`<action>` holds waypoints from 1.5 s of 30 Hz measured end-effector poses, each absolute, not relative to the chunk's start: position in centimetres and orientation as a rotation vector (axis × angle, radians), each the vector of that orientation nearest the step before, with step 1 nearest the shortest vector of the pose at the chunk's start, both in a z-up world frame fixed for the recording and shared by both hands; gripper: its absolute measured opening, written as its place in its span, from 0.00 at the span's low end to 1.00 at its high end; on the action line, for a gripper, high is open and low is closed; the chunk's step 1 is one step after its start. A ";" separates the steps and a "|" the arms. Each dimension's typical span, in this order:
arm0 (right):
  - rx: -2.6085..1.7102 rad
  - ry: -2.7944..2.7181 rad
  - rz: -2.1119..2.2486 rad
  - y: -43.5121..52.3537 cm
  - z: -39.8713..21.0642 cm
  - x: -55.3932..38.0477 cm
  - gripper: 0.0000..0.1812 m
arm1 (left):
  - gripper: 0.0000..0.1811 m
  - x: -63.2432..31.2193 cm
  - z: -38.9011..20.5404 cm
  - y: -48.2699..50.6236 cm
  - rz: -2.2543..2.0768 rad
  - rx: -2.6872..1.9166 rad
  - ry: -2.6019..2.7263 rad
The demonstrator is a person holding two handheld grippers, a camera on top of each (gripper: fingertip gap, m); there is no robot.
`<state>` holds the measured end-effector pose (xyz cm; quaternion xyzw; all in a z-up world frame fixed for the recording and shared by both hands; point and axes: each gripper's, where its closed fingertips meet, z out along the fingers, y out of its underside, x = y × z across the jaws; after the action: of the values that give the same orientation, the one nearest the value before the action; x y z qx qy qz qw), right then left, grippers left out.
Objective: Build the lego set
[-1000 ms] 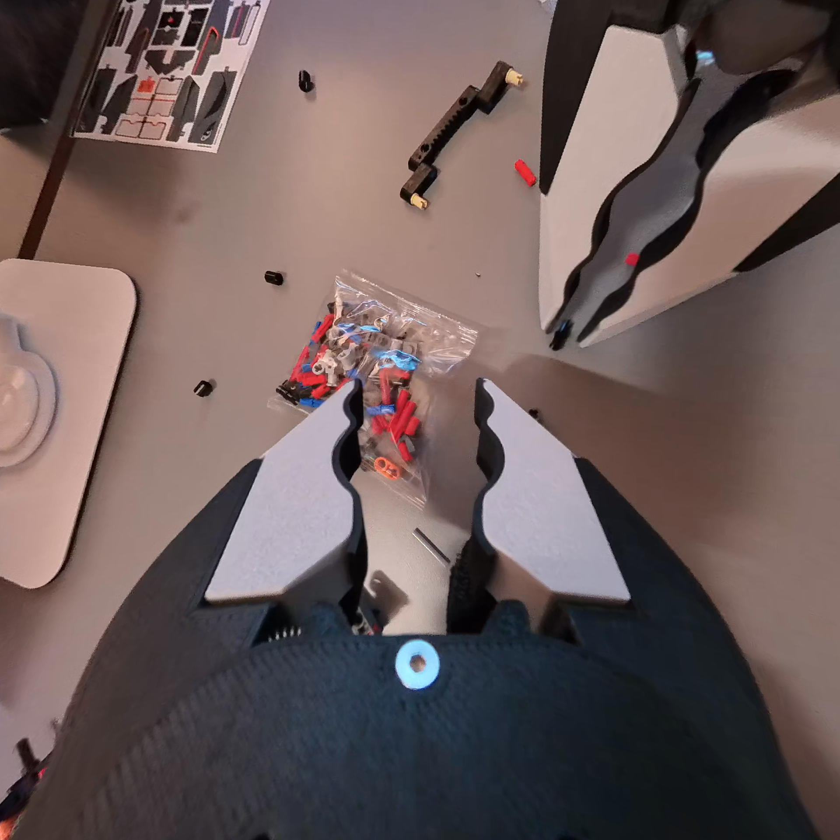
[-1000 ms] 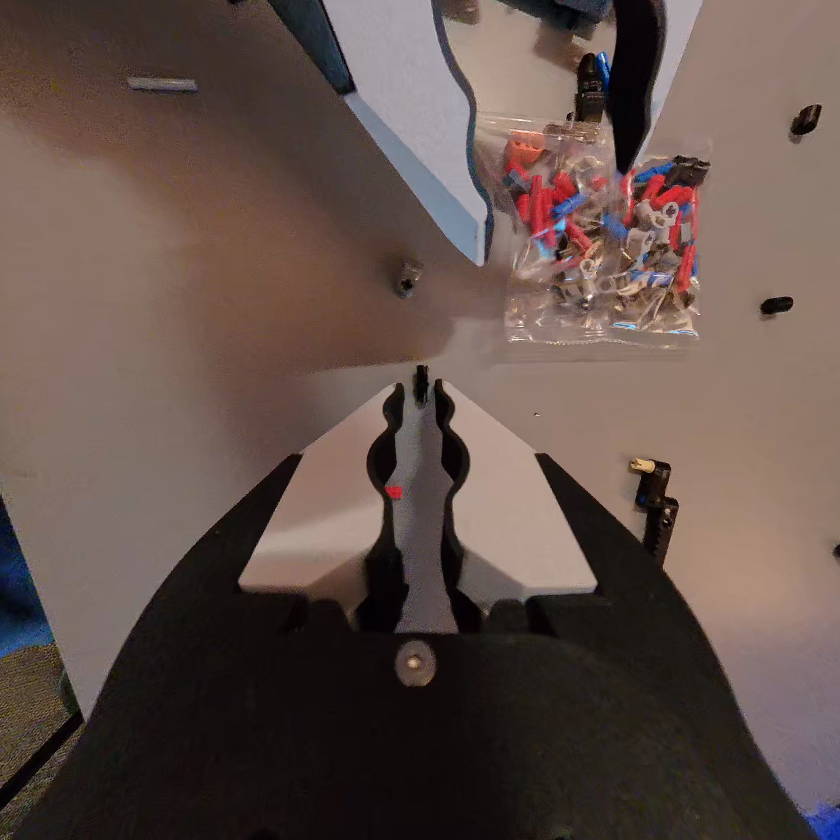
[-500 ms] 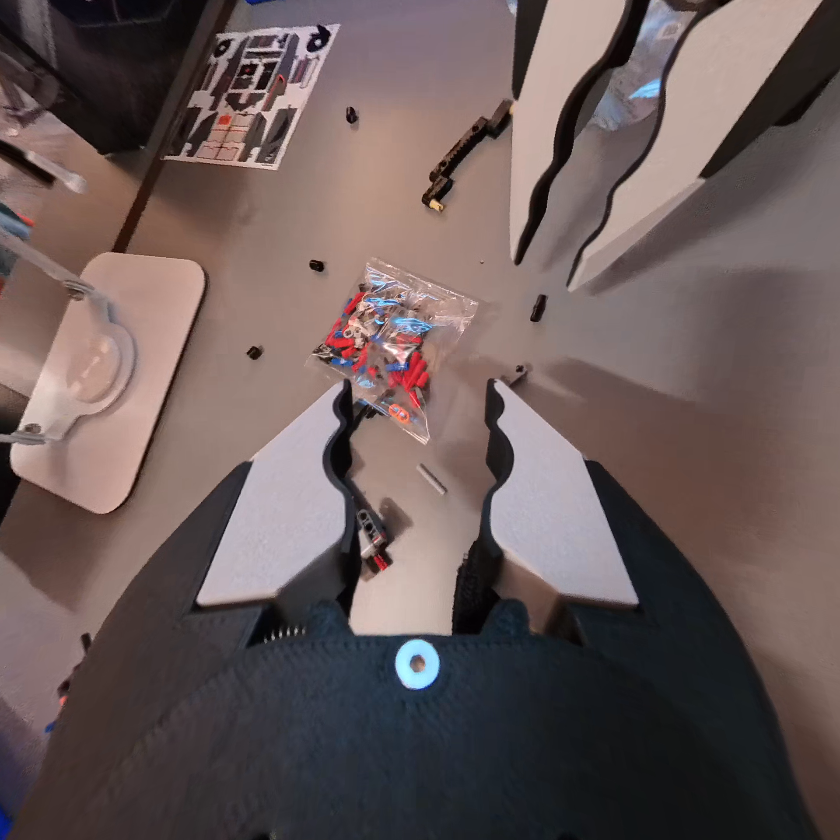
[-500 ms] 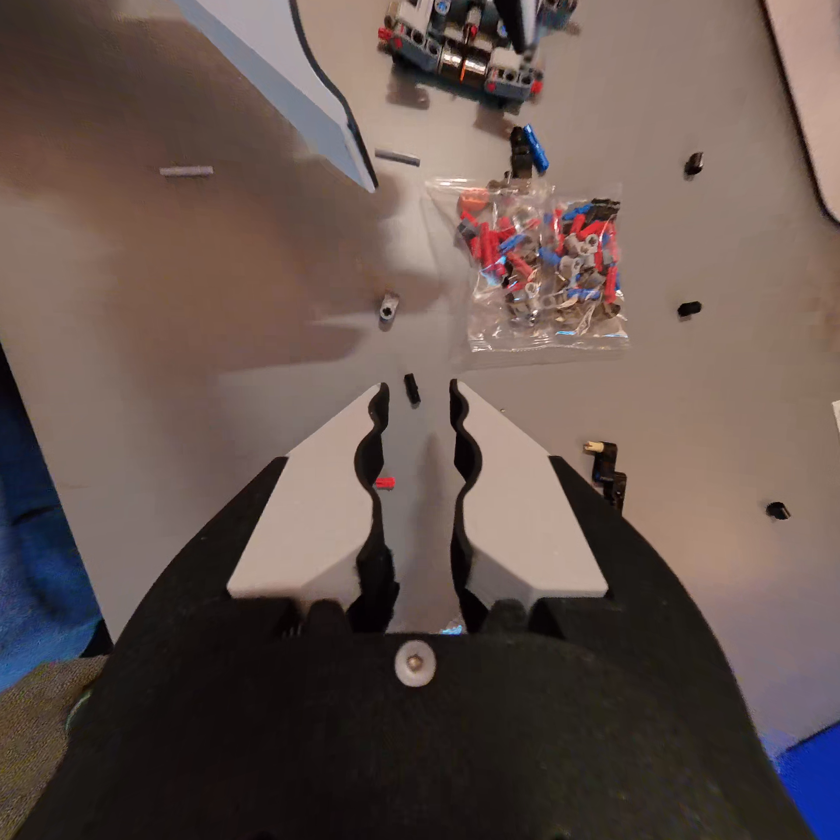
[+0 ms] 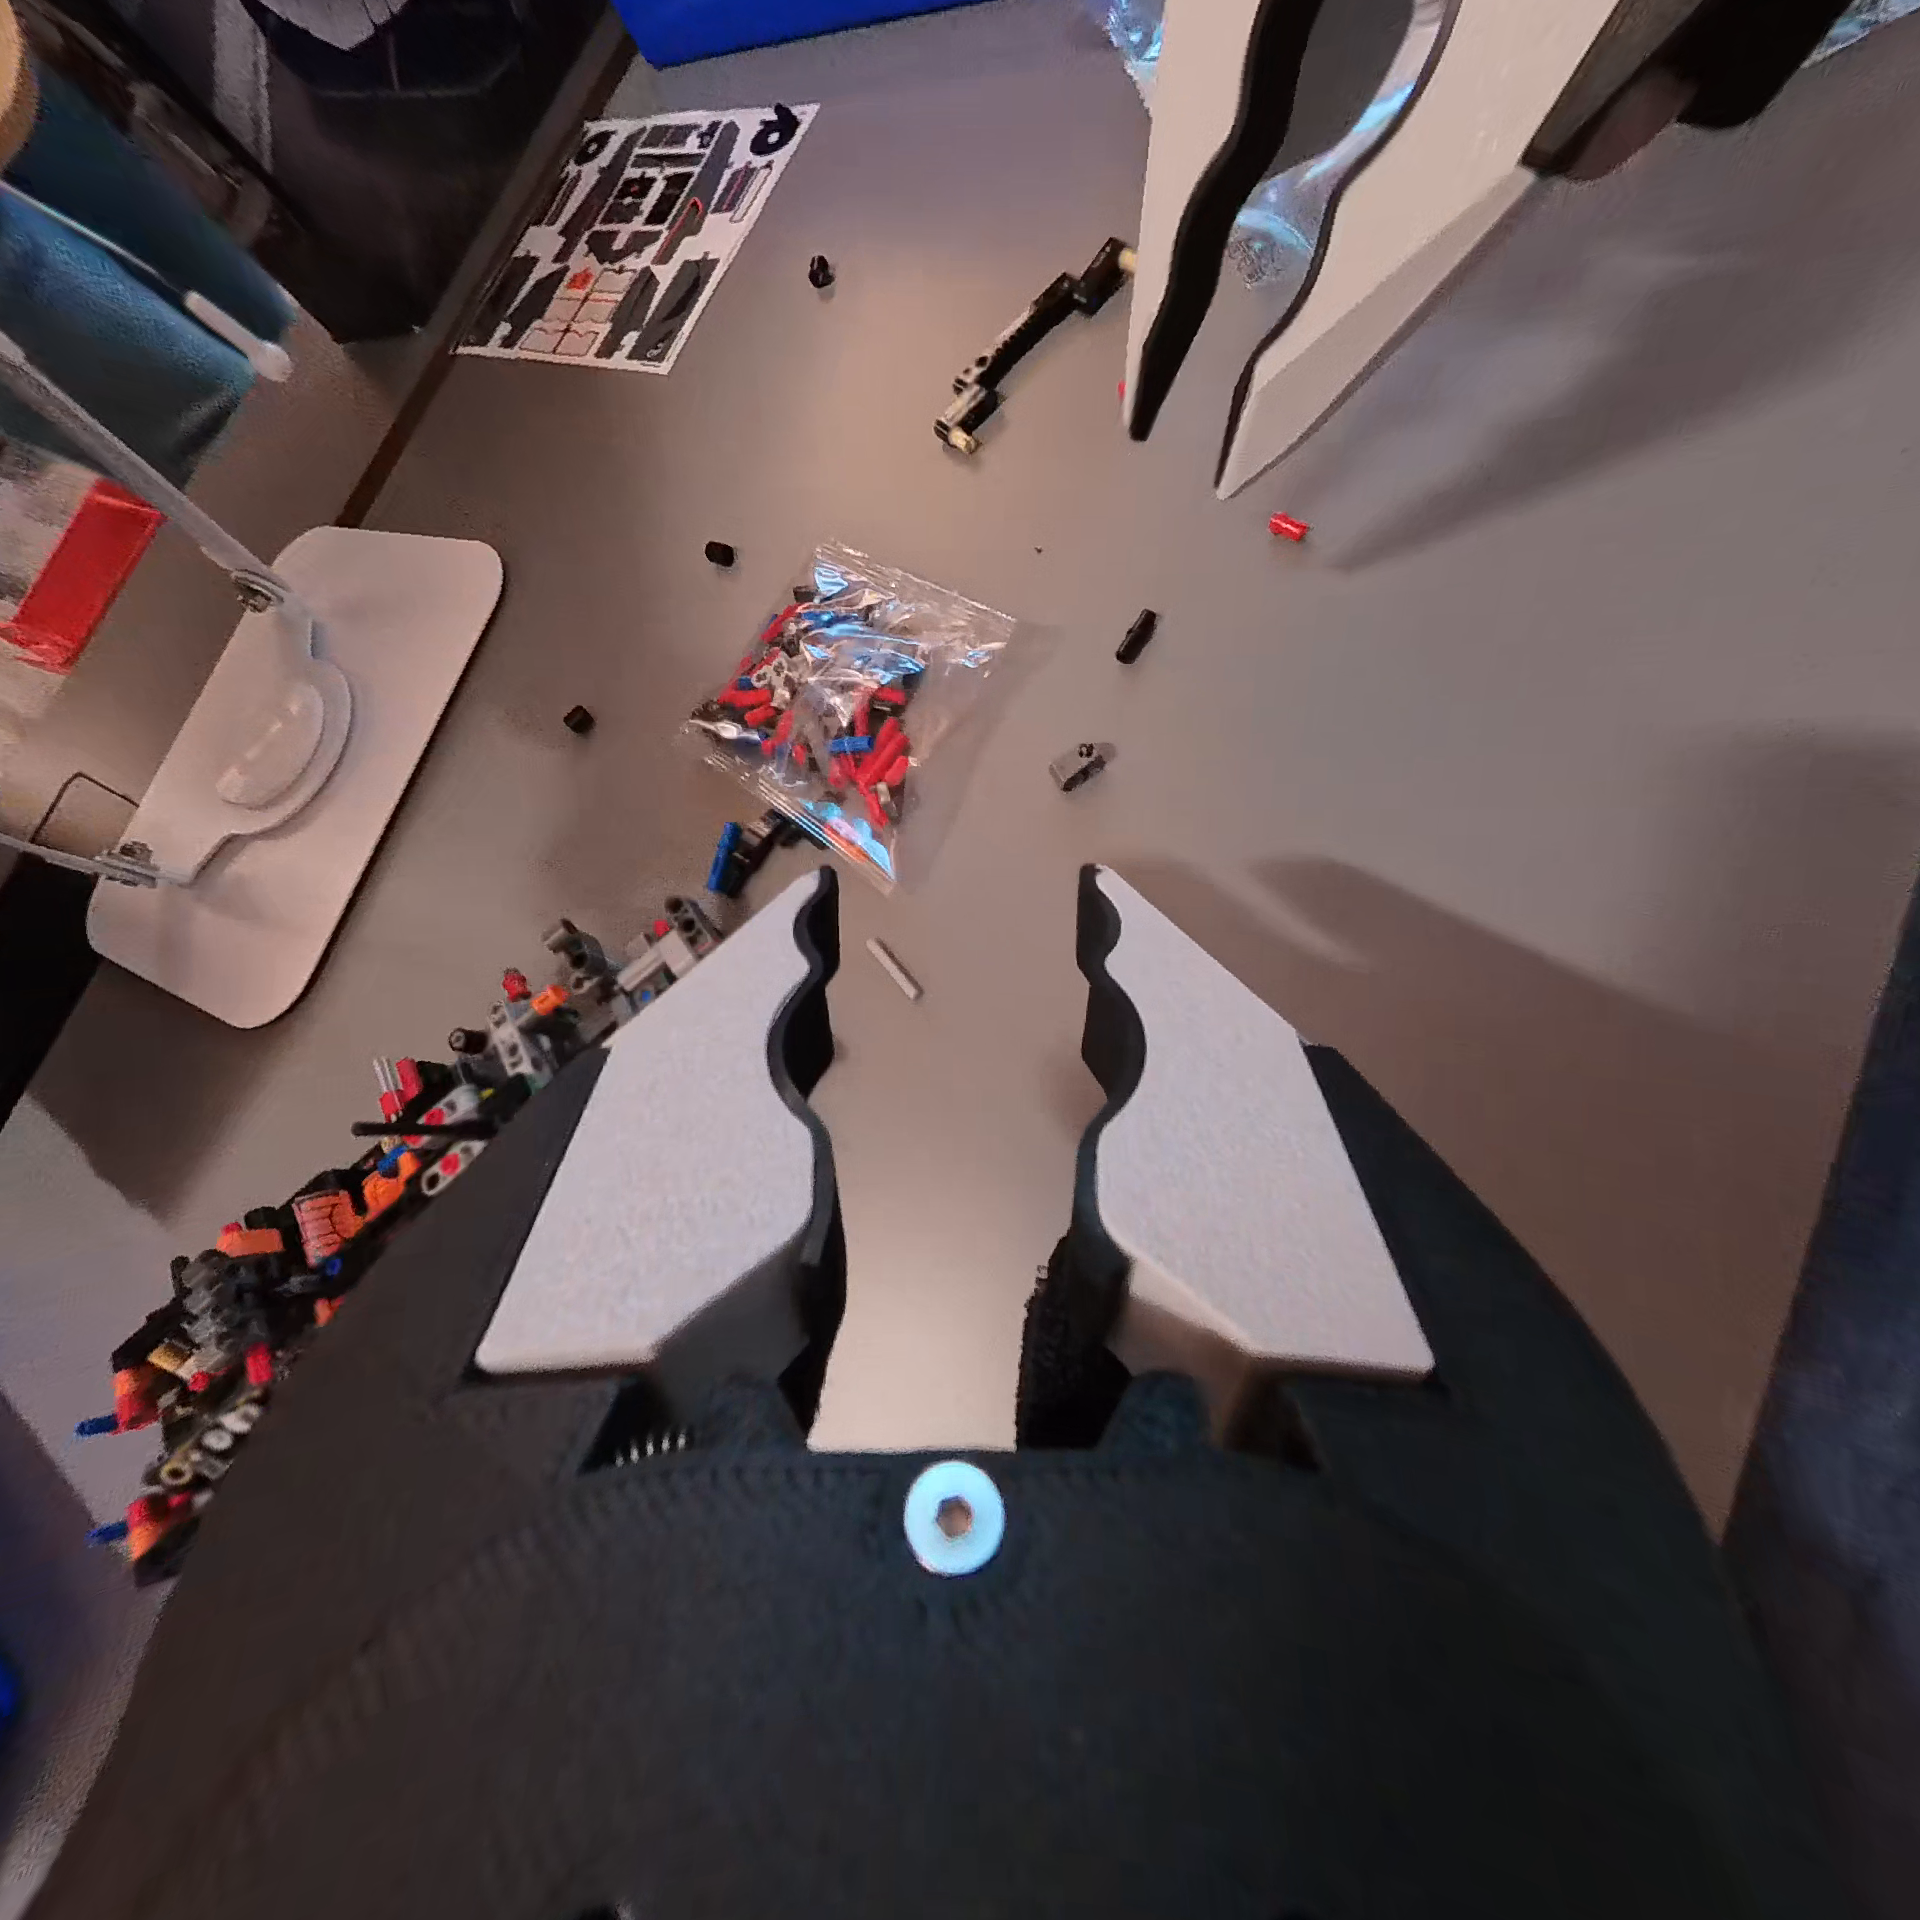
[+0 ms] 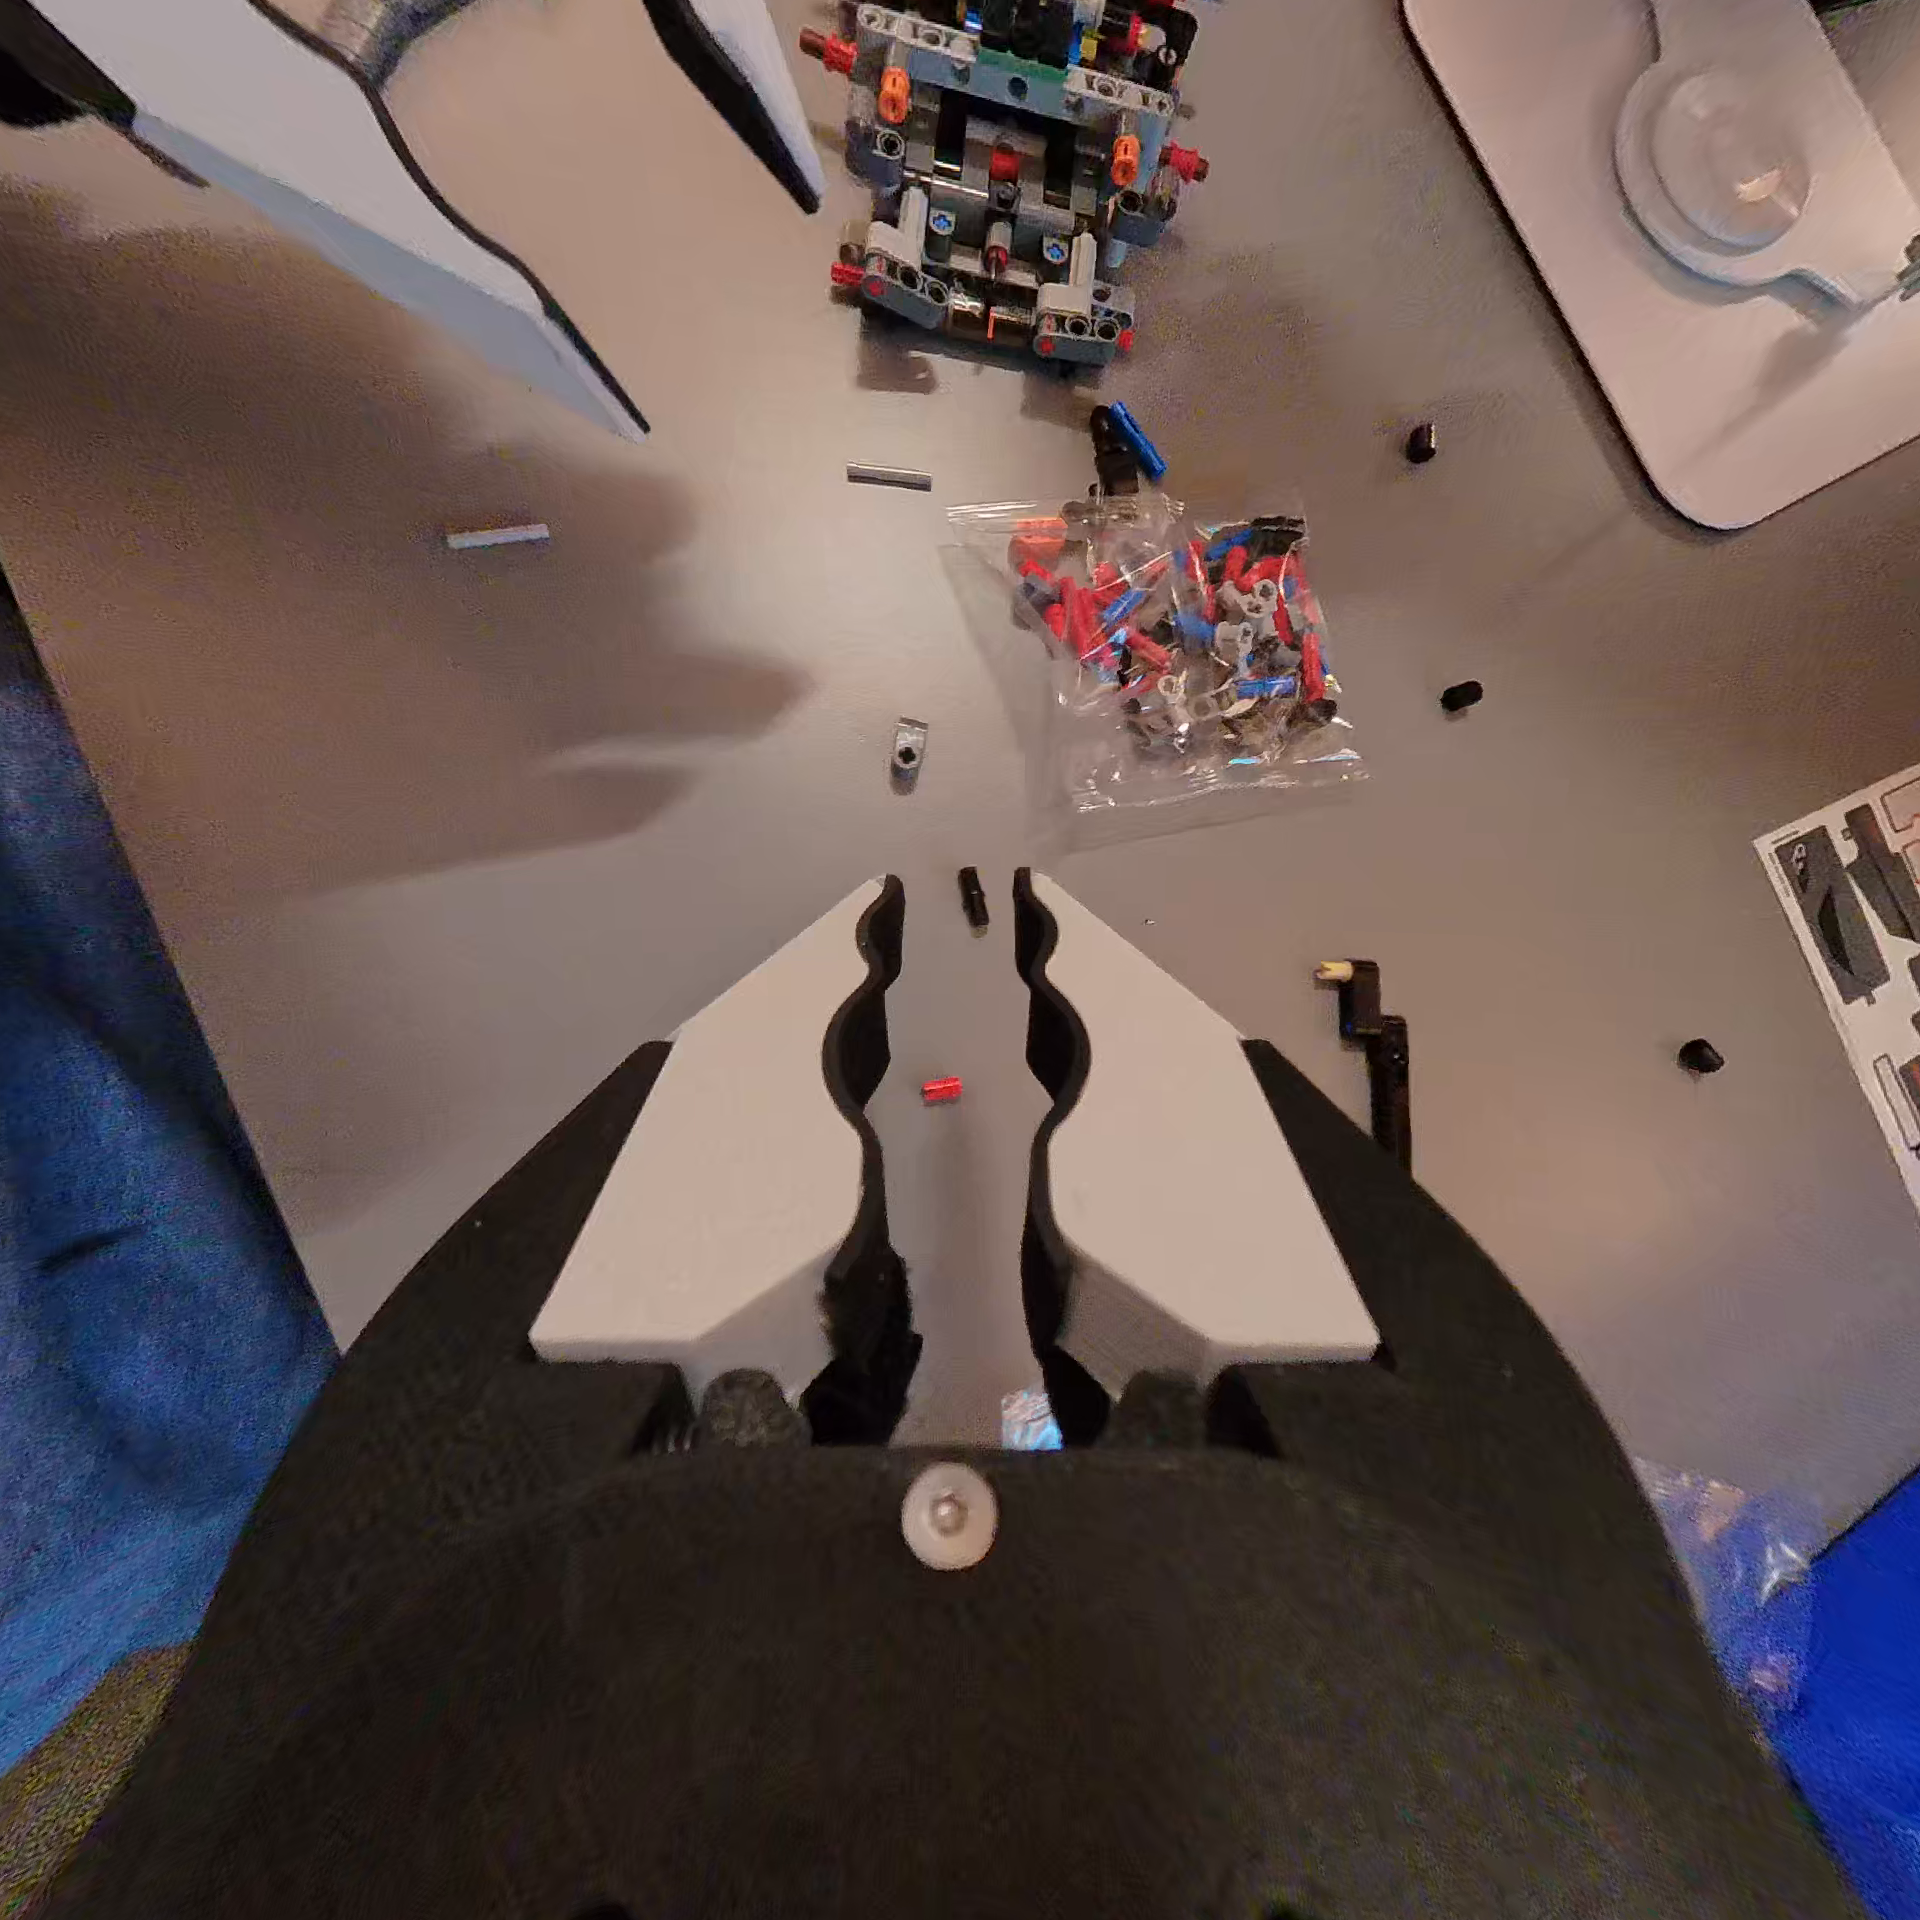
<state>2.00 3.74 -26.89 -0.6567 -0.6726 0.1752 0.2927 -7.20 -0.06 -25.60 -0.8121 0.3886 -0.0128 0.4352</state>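
1. Left wrist view, bottom centre: the left gripper [image 5: 954, 883] fills the lower frame, its jaws spread wide and holding nothing, above a grey surface [image 5: 1455, 831].
2. Just beyond the tips, between them, a short grey axle [image 5: 895, 967] lies flat on the surface.
3. At lower left, beside the left jaw, the partly built lego model [image 5: 343, 1195] runs diagonally; its near end is blurred.
4. At mid frame, a clear bag of small parts [image 5: 847, 712], red, blue, grey and black, lies flat. Loose black pins are scattered around it.
5. Farther up, a black beam assembly [image 5: 1029, 338] lies near the right gripper [image 5: 1184, 447], which hangs in the upper right.
6. At upper left, a sticker sheet [image 5: 639, 234] lies near the surface's edge; a white stand base [image 5: 312, 748] sits at the left.
7. Right wrist view: the right gripper's jaws are partly open and empty. A small red piece [image 6: 941, 1088] lies on the surface between them, and a black pin [image 6: 972, 896] lies just past the tips.
8. Beyond, a small grey connector [image 6: 907, 750] sits left of the bag, and the model stands at top centre.
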 end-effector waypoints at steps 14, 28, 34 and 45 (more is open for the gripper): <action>-1.708 -1.789 0.484 1.6 -26.2 0.6 0.11 | 0.27 -8.8 -26.5 -2.8 0.006 -2.027 0.906; -1.612 -1.860 0.539 -0.4 -25.9 -3.2 0.11 | 0.26 -12.3 -26.3 -4.7 0.094 -2.043 0.802; -1.579 -1.869 0.573 -1.2 -25.4 -4.6 0.11 | 0.26 -14.8 -25.5 -5.0 0.159 -2.037 0.734; -1.564 -1.827 0.652 -2.4 -24.7 -6.7 0.11 | 0.27 -18.1 -25.5 -5.6 0.170 -2.060 0.625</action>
<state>-6.72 -2.42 -24.66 -0.5950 -0.6948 0.2481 0.3190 -18.11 -5.65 -25.50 -0.8413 0.2554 0.0694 0.4714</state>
